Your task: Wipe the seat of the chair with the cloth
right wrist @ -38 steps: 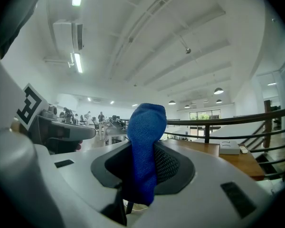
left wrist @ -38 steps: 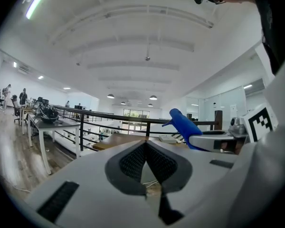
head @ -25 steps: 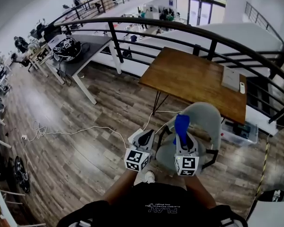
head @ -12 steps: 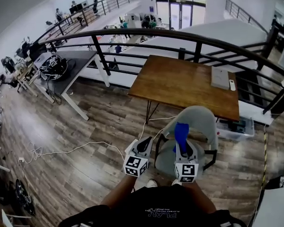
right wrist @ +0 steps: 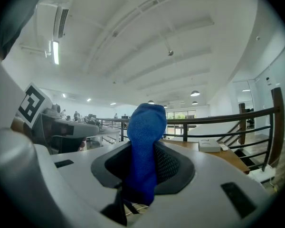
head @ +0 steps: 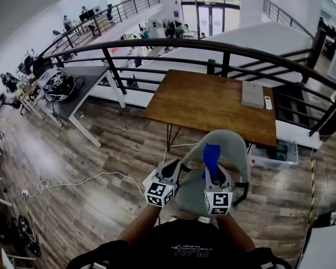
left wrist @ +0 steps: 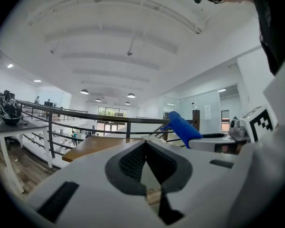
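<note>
A grey chair (head: 233,145) stands below me in the head view, pushed toward a wooden table (head: 210,102). Its seat (head: 189,190) lies under both grippers. My right gripper (head: 214,172) is shut on a blue cloth (head: 211,155) that sticks up out of the jaws above the seat. In the right gripper view the cloth (right wrist: 143,148) fills the gap between the jaws of the right gripper (right wrist: 145,148). My left gripper (head: 170,169) hovers at the seat's left edge, shut with nothing in it. The left gripper view shows its jaws meeting at the tip of the left gripper (left wrist: 144,144), with the cloth (left wrist: 182,126) off to the right.
A black railing (head: 223,49) curves behind the table. On the table lie a grey pad and a small remote (head: 252,93). A grey desk (head: 73,88) stands at the left. White cable (head: 84,179) trails over the wood floor. A clear bin (head: 274,153) sits right of the chair.
The view has drifted so table and chair sit slightly further left and nearer. Both grippers keep their pose above the seat, the cloth still in the right one.
</note>
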### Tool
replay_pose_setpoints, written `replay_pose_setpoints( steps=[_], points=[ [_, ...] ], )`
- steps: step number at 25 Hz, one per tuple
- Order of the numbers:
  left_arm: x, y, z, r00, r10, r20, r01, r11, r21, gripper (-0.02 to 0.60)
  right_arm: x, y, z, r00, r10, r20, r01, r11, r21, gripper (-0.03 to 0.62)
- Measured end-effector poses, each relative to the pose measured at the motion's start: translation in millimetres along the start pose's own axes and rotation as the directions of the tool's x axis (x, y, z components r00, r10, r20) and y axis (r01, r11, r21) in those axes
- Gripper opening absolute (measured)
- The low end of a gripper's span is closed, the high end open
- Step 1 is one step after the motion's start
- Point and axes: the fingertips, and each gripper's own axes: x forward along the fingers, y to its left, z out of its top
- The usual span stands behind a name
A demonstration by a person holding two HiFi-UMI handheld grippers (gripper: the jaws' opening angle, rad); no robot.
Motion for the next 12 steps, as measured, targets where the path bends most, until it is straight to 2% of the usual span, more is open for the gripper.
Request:
replay_pose_setpoints(
  steps=[5,9,12],
  points=[
    [18.1,-6.5,-1.4,0.999,0.034,-0.013,-0.034,0.999,-0.008,0.002,3.6,-24.3,-1.1,1.0,0.016,0.003,-0.016,1.0,0.01,0.12],
    [28.4,-1.5,-4.2,0.996,0.093,-0.014,-0.094,0.995,-0.045,0.002,7.4,-44.2,-10.9,1.0,0.025,-0.012,-0.024,0.999,0.031,0.12],
    [31.4,4.0,-7.9,0.993,0.118,-0.029,-0.119,0.992,-0.038,0.002,10.9,-51.4,-15.5,0.999,0.035,-0.024,-0.034,0.998,0.055,0.12]
  ],
)
